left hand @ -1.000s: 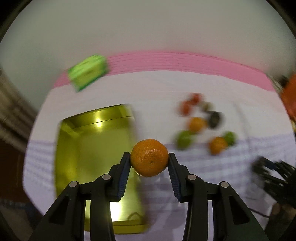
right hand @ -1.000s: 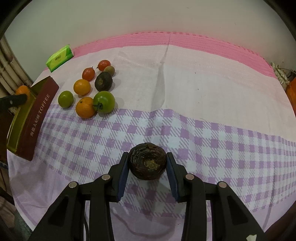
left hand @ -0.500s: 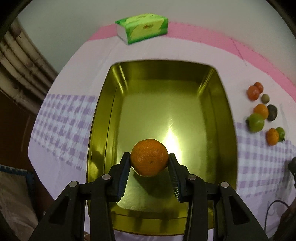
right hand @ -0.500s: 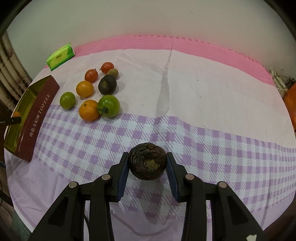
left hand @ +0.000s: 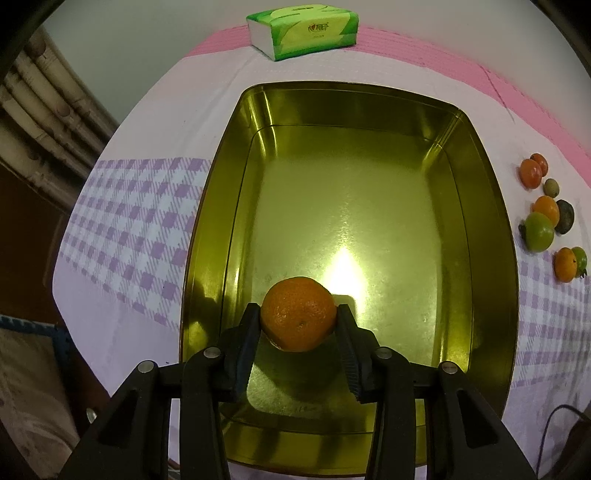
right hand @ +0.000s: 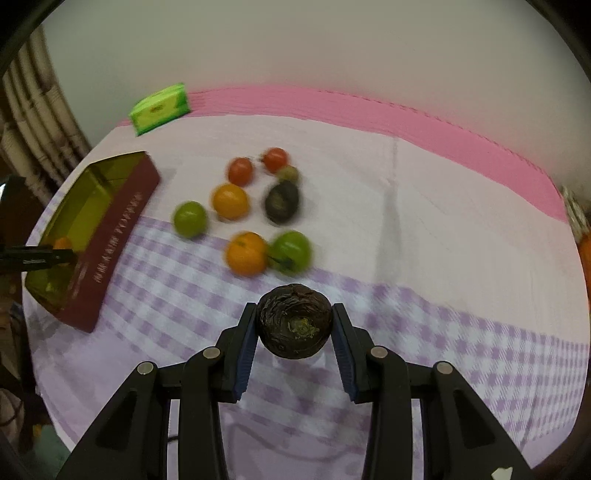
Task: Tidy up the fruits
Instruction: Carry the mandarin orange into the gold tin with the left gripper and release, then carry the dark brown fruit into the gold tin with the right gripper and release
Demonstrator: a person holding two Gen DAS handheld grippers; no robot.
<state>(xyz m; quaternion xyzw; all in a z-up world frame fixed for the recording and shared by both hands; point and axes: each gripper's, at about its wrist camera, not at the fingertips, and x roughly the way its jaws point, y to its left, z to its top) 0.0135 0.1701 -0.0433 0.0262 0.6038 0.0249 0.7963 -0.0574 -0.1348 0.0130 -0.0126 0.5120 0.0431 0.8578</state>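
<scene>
Orange, red and green fruit lies loose on my checked cloth [right hand: 406, 229]: I count seven, two orange, two red, two green and one dark, plus a small olive one. My left gripper [left hand: 298, 321] clamps a mandarin [left hand: 298, 313] low inside the gold tin [left hand: 369, 99]. My right gripper [right hand: 294, 325] grips a wrinkled dark fruit [right hand: 294, 320] above the cloth. That whole view is smeared, and the tin's lettering is unreadable.

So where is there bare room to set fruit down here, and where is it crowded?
The gold tin is bare beyond the orange that the left gripper holds over its near end. Bare cloth also lies between the tin and the tissue pack. The crowded spot is the loose fruit cluster right of the tin.
</scene>
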